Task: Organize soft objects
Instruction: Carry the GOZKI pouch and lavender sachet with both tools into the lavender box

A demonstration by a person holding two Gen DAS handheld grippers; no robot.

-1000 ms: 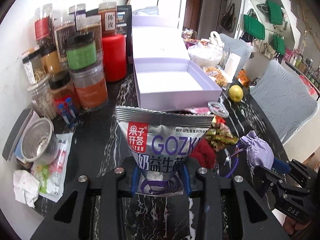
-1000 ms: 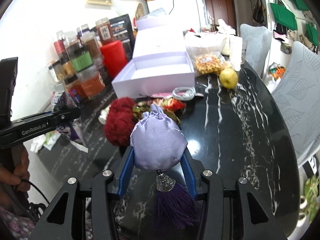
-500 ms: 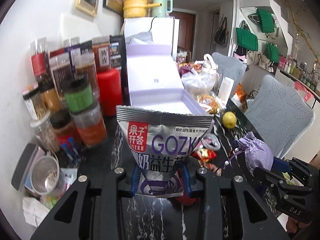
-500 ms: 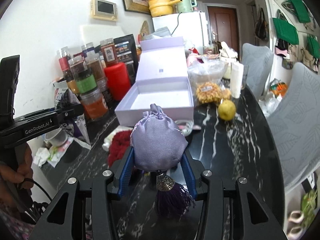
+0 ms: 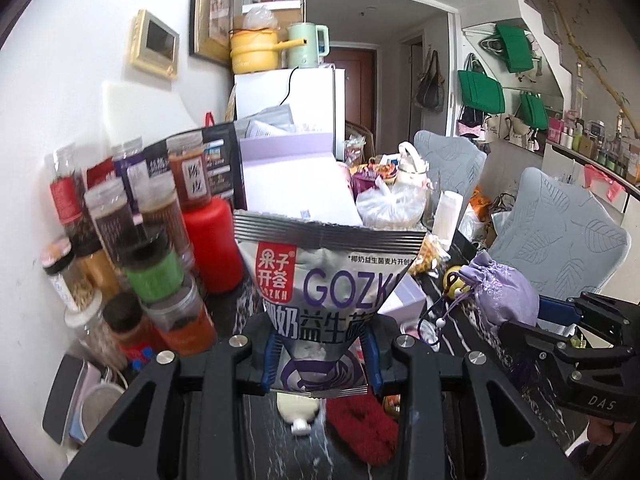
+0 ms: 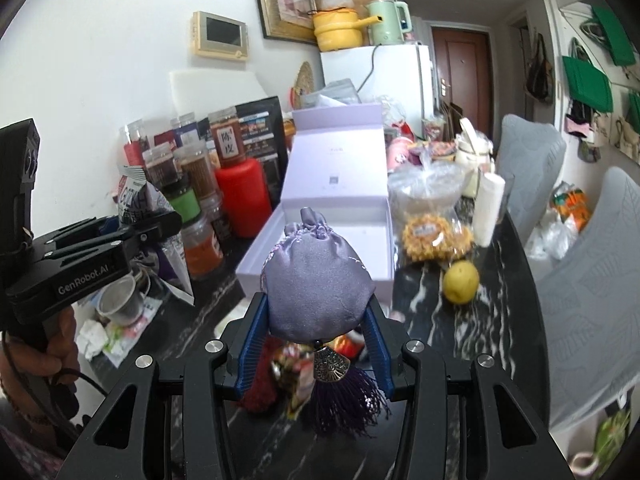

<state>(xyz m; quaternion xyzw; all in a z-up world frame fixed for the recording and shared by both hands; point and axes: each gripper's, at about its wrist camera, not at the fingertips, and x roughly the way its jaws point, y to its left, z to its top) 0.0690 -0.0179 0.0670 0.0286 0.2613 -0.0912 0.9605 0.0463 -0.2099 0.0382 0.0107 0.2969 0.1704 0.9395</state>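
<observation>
My left gripper [image 5: 322, 354] is shut on a silver and purple GOZKH snack bag [image 5: 326, 280], held upright above the table. My right gripper [image 6: 316, 330] is shut on a lilac satin pouch [image 6: 318, 284] with a dark purple tassel [image 6: 346, 404] hanging below. The pouch also shows in the left wrist view [image 5: 502, 294], to the right of the bag. The open lilac box [image 6: 332, 236] stands ahead of the pouch, its lid upright. A red fluffy item [image 5: 362, 426] and a small white bottle [image 5: 300, 410] lie on the black marble table [image 6: 472, 344] below.
Jars and a red canister [image 5: 210, 246] crowd the left wall. A yellow fruit [image 6: 460, 282], a snack packet [image 6: 436, 236], plastic bags and a paper roll [image 6: 490, 210] sit right of the box. A steel cup [image 6: 120, 306] stands at the left. Grey chairs [image 6: 592, 280] line the right edge.
Both grippers have risen with their loads and tilted up, so the table has dropped low in both views. The grips on the bag and the pouch are unchanged.
</observation>
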